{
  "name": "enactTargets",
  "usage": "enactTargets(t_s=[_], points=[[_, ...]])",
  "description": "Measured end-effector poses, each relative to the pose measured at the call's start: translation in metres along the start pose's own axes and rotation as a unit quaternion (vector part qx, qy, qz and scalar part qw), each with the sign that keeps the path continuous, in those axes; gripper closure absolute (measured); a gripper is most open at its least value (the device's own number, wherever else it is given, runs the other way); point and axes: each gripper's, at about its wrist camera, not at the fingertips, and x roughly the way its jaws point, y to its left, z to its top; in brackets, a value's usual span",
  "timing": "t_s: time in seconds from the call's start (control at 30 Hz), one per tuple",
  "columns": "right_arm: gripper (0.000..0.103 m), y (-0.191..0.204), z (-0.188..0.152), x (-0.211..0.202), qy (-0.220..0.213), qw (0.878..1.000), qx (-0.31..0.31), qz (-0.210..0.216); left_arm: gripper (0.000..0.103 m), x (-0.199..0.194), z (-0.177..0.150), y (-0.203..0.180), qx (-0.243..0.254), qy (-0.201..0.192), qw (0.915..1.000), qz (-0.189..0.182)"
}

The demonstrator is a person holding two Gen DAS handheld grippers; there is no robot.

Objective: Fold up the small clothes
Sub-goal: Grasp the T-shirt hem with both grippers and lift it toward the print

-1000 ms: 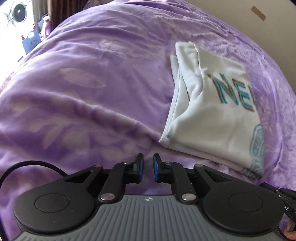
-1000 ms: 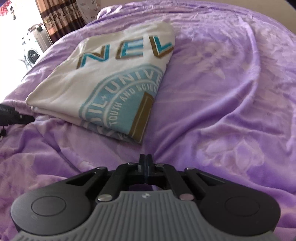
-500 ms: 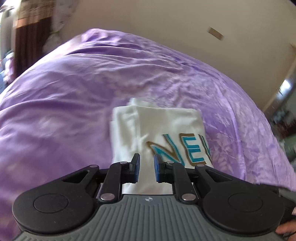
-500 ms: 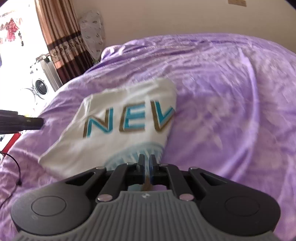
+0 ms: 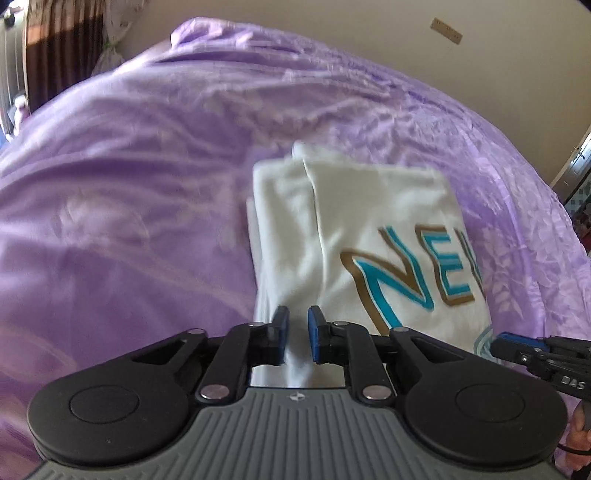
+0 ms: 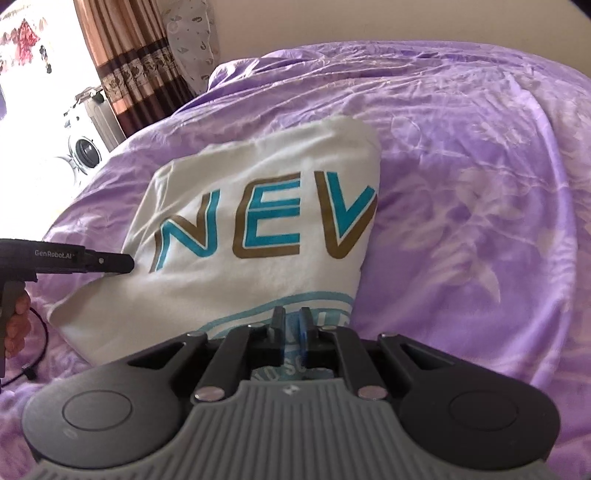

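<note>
A white folded T-shirt point(image 5: 332, 240) with teal and gold letters lies on the purple bedspread point(image 5: 129, 184); it also shows in the right wrist view point(image 6: 258, 184). My left gripper point(image 5: 297, 330) is slightly open over the shirt's near left edge, nothing between the pads. My right gripper point(image 6: 290, 325) is slightly open over the shirt's near edge, above the teal round print. The left gripper also shows in the right wrist view point(image 6: 110, 264), at the shirt's left edge. The right gripper shows in the left wrist view point(image 5: 517, 341).
The purple bedspread point(image 6: 480, 184) spreads around the shirt. A brown curtain point(image 6: 125, 66) and a washing machine point(image 6: 86, 149) stand beyond the bed's left side. A beige wall point(image 5: 332, 29) is behind the bed.
Both grippers have come forward from in front of the shirt to over its near edge. The right gripper's jaws have parted a little from shut.
</note>
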Motion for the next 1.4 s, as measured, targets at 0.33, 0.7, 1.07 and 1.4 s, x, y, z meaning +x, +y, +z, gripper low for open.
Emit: enactTargets(t_s=[0.33,0.7,1.07,1.4], points=[[0.021,-0.024,0.038,-0.003,-0.041,0.998,0.049,0.011,0.017,0.02,0.045,0.029,-0.079,-0.046,0.9916,-0.092],[0.021,-0.066,0.043,0.04,-0.032,0.983,0.161,0.085,0.016,0.097,0.057,0.064,-0.15,0.006,0.9759,-0.158],[0.022,-0.087,0.059,0.093,-0.027,0.971,0.207,0.119,0.017,0.134,0.072,0.062,-0.13,0.017,0.9757,-0.176],[0.027,-0.09,0.084,0.127,-0.031,0.966,0.216,0.137,0.025,0.148,0.082,0.061,-0.117,0.016,0.9758,-0.184]])
